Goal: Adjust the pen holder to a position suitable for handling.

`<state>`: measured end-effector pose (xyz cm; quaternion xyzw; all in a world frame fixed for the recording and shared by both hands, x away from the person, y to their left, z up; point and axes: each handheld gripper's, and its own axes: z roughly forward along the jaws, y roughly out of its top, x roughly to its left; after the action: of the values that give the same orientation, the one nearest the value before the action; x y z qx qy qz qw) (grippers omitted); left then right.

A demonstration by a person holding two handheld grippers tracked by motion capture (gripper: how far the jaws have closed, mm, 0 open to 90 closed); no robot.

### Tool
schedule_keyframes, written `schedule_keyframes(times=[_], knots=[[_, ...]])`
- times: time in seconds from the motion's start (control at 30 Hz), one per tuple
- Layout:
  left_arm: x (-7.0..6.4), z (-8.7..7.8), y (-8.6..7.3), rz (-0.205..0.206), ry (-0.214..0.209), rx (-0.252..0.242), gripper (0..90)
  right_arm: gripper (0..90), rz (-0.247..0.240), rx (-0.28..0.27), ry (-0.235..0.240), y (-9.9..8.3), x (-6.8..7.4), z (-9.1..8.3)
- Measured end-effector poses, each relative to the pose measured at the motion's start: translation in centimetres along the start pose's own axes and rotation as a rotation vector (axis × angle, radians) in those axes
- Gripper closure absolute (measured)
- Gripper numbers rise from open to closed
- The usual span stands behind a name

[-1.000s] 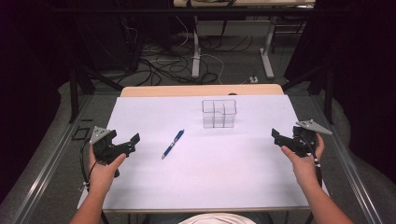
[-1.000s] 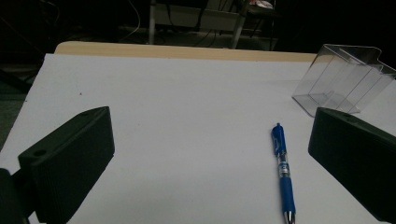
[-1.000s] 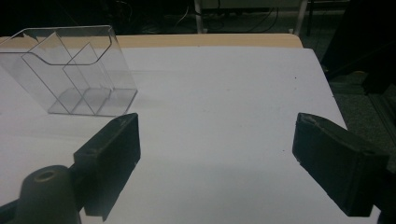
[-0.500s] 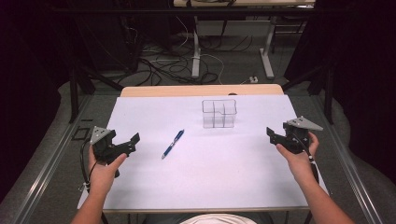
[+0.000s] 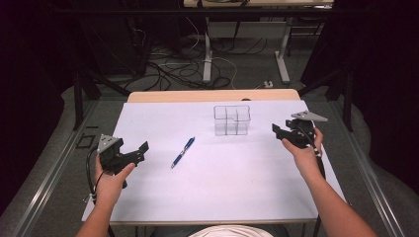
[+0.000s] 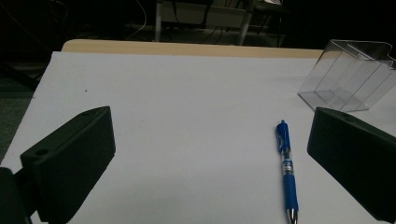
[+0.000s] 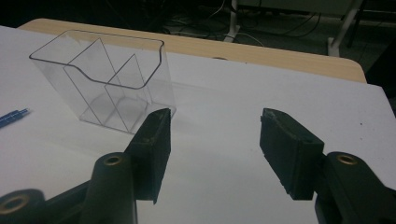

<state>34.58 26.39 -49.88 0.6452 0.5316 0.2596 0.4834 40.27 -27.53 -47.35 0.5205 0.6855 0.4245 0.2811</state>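
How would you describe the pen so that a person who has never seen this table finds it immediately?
Look at the white table. Left of its middle, between the left gripper and the clear plastic box, a pen lies flat at a slant. It is the one blue thing on the white surface, slim, with a silver tip.

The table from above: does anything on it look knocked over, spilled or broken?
Nothing stands out. The clear organizer stands upright and empty, with no cracks visible. The blue pen lies flat and intact on the white table, apart from the organizer. Both grippers are open and hold nothing.
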Motion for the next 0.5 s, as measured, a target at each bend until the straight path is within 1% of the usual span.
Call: schedule_keyframes(times=[0.03, 0.1, 0.17, 0.3, 0.33, 0.37, 0.4, 0.43, 0.47, 0.5], knots=[[0.0, 0.0, 0.0, 0.0, 0.0, 0.001, 0.9, 43.5, -0.009, 0.005, -0.001, 0.2, 0.1, 0.3], [0.0, 0.1, 0.0, 0.001, -0.003, 0.001, 0.9, 43.7, -0.025, 0.012, -0.023, 0.9, 0.3, 0.9], [0.0, 0.1, 0.0, 0.001, -0.005, 0.002, 1.1, 44.6, -0.024, 0.033, -0.034, 1.5, 0.5, 1.7], [0.1, 0.1, -0.1, 0.002, -0.009, 0.007, 1.2, 45.8, -0.033, 0.048, -0.026, 2.3, 0.7, 3.2], [0.1, 0.1, -0.1, 0.002, -0.009, 0.007, 1.2, 45.8, -0.033, 0.048, -0.026, 2.3, 0.7, 3.2], [0.1, 0.2, -0.1, 0.003, -0.009, 0.008, 1.3, 53.8, -0.029, 0.05, -0.018, 2.5, 0.8, 3.9], [0.1, 0.2, -0.1, 0.003, -0.009, 0.008, 1.4, 57.8, -0.028, 0.032, -0.012, 2.6, 0.8, 4.2], [0.1, 0.2, -0.1, 0.004, -0.009, 0.011, 1.5, 60.1, -0.013, 0.019, -0.009, 2.6, 0.8, 4.4], [0.1, 0.2, -0.1, 0.005, -0.01, 0.013, 1.6, 62.0, -0.02, 0.011, -0.011, 2.7, 0.7, 4.7], [0.1, 0.2, -0.2, 0.006, -0.009, 0.012, 1.6, 63.9, -0.014, 0.003, -0.012, 2.7, 0.6, 4.9]])
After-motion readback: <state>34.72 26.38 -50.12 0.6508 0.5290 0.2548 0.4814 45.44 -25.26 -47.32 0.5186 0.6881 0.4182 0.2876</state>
